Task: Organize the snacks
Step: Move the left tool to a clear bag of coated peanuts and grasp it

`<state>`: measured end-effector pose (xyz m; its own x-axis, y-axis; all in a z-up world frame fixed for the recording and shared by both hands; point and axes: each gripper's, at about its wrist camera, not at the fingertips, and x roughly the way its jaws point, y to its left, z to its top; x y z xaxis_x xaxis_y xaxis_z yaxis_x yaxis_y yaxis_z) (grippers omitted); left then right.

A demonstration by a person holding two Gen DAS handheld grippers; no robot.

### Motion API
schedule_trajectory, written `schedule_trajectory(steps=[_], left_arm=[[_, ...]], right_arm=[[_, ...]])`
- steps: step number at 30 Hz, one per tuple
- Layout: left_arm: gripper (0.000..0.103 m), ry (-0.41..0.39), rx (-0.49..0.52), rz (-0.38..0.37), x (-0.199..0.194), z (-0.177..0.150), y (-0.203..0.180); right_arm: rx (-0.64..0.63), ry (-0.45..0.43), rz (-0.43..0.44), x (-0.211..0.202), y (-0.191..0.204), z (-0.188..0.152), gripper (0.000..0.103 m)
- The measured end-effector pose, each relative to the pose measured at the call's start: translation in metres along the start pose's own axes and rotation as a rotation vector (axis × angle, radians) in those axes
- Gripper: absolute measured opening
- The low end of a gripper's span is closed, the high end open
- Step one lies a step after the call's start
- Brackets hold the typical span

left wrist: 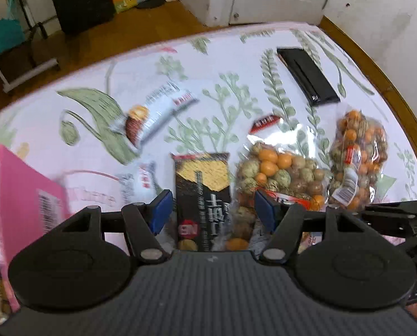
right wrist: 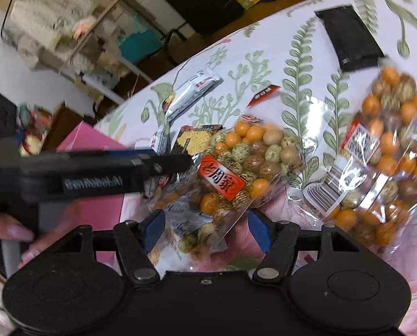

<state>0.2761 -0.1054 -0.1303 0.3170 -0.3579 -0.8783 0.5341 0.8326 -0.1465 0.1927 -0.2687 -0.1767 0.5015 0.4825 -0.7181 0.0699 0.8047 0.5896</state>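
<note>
Snacks lie on a floral tablecloth. My left gripper is open, its blue pads either side of a black-and-yellow cracker pack. A clear bag of coated nuts lies just right of it, a second nut bag further right. My right gripper is open over the near end of the first nut bag. The second bag lies to its right. The left gripper's arm crosses the right wrist view on the left.
A pink box stands at the left. A white bar wrapper and a black packet lie farther back. A small red sachet lies mid-table. The table's wooden edge curves on the right.
</note>
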Motion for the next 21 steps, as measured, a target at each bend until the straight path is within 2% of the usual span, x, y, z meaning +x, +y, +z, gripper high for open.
schedule_trajectory(steps=[5,7,11,13,17,19,20,21], left_arm=[[0.063,0.034,-0.053,-0.093,0.008,-0.004,-0.003],[0.064,0.071,-0.094,-0.129,0.005,-0.008,-0.007],[0.064,0.155,-0.133,-0.251,0.008,-0.017,-0.019],[0.064,0.167,-0.154,-0.244,0.012,-0.017,-0.021],[0.064,0.104,-0.139,-0.164,0.017,-0.009,-0.023],[0.064,0.094,-0.134,-0.164,0.021,-0.005,-0.021],[0.064,0.092,-0.14,-0.175,0.024,-0.003,-0.02],[0.06,0.091,-0.156,-0.202,0.026,-0.002,-0.018]], right_arm=[[0.003,-0.022,0.04,0.0,-0.009,-0.008,0.076],[-0.022,0.004,0.025,0.001,-0.009,-0.011,0.077],[-0.101,0.025,-0.019,-0.005,-0.004,-0.014,0.079],[-0.133,0.019,-0.042,-0.009,0.0,-0.013,0.079],[-0.246,0.009,-0.103,-0.014,0.012,-0.012,0.081],[-0.289,0.008,-0.116,-0.01,0.015,-0.01,0.083],[-0.305,0.005,-0.118,-0.008,0.016,-0.01,0.087],[-0.316,0.009,-0.115,-0.003,0.016,-0.01,0.09]])
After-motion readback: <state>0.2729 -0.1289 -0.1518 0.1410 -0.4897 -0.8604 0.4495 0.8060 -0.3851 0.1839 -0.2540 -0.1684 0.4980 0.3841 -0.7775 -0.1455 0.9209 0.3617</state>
